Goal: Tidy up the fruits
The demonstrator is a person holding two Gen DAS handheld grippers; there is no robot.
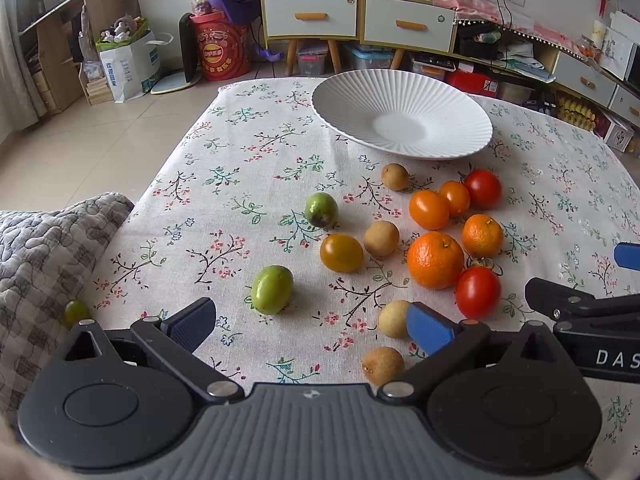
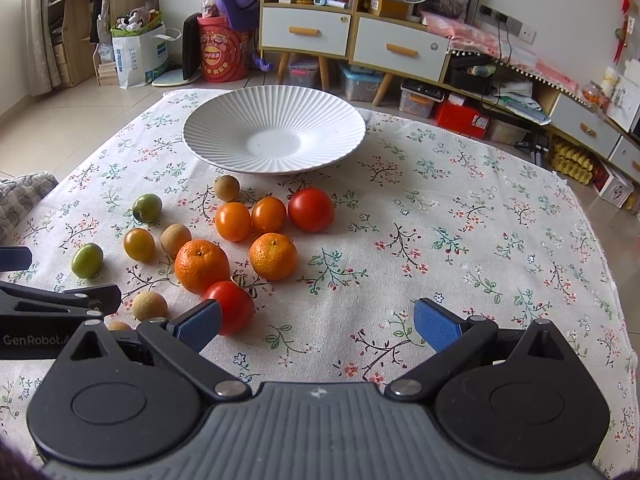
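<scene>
A white ribbed plate point(image 1: 436, 92) point(image 2: 224, 120) stands empty at the far side of the floral cloth. In front of it lie loose fruits: two mandarins point(image 1: 435, 260) point(image 2: 202, 266), red tomatoes point(image 1: 478, 292) point(image 2: 311, 209), orange tomatoes point(image 1: 429, 209) point(image 2: 233, 221), a yellow tomato point(image 1: 341, 253), green fruits point(image 1: 272, 289) point(image 2: 87, 260) and brown longans point(image 1: 381, 238) point(image 2: 149, 306). My left gripper point(image 1: 312, 322) is open, low over the cloth near a green fruit and a longan. My right gripper point(image 2: 318, 326) is open too, its left fingertip beside a red tomato point(image 2: 234, 306). Neither holds anything.
A quilted cushion point(image 1: 36, 264) lies at the table's left edge with one small green fruit point(image 1: 75, 313) against it. Bare cloth point(image 2: 480, 240) spreads to the right of the fruits. Cabinets point(image 2: 348, 32), boxes and a red tub point(image 2: 218, 50) stand on the floor beyond.
</scene>
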